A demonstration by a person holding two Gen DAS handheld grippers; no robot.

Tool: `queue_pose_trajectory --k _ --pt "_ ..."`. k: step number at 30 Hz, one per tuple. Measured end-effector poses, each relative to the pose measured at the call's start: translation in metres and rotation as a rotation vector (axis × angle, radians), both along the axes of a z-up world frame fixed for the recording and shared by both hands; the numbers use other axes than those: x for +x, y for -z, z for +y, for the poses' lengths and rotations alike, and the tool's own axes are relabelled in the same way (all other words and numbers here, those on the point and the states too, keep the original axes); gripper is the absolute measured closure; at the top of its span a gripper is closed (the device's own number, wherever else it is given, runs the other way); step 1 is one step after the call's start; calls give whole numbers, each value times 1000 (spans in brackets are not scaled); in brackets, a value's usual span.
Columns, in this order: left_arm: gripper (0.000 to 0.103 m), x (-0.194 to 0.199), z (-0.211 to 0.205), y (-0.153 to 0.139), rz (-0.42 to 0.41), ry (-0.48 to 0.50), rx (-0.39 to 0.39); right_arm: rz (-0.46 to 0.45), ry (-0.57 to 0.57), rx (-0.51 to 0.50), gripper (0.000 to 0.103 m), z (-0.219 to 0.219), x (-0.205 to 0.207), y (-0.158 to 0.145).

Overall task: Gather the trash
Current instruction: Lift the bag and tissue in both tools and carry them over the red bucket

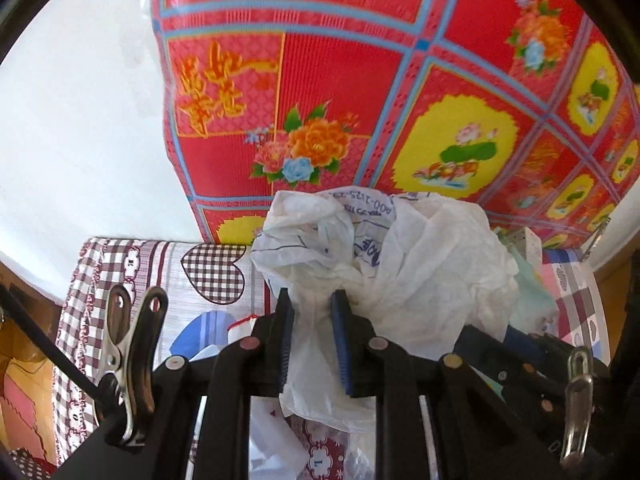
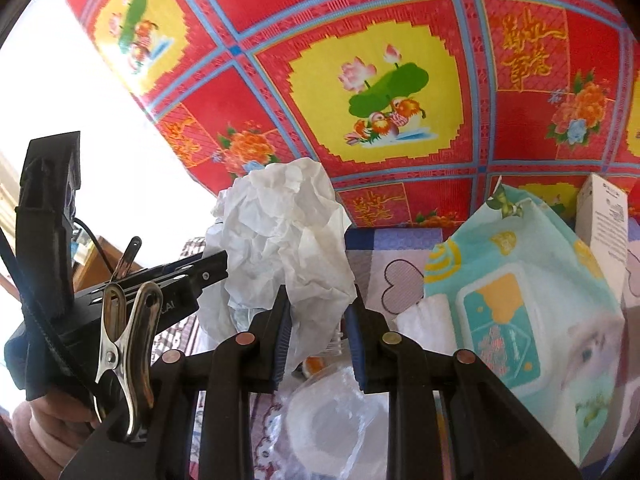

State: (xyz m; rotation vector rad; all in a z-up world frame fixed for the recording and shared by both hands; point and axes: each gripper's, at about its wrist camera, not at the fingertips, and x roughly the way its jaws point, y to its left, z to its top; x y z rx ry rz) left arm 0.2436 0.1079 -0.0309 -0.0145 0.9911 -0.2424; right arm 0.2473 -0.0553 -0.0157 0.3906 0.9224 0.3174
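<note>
Print on the plastic bag [image 1: 360,236] runs into its folds, too crumpled to read. The red cloth [image 1: 360,80] is cut by the top edge, its flowers smeared. In the right view, the white box [image 2: 604,220] is clipped at the rim, its text too small. Under the crumpled paper [image 2: 280,232], something orange [image 2: 314,365] peeks out, unidentifiable. A hand [image 2: 44,432] slips off the corner.

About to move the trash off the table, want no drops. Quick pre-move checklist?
1. Left claw shut on white plastic bag: ok.
2. Right claw shut on crumpled tissue: ok.
3. Bag and tissue bunched together between both claws, may tug each other: cannot tell.
4. Wet wipes pack apart from the tissue: ok.
5. Clear plastic wrapper still on the table below: not ok.
6. Bin in view: not ok.
</note>
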Motion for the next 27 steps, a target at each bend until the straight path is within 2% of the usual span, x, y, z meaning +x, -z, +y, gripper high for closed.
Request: queue_pose_trajectory --k 5,13,14,21,27 --pt "83 -17 2 -22 -32 16 -22 -33 18 -4 77 6 -24 -27" --pt "83 -42 6 -44 -72 53 -59 -74 54 -19 77 5 -59 -52" --pt "83 -46 5 -53 -76 58 -62 -79 59 -22 77 7 -61 -54" --pt "83 -57 4 -68 -99 93 -66 -96 92 -30 77 7 -84 -64" --pt "83 -66 8 -68 -105 109 -69 -103 109 -36 77 11 -96 -66"
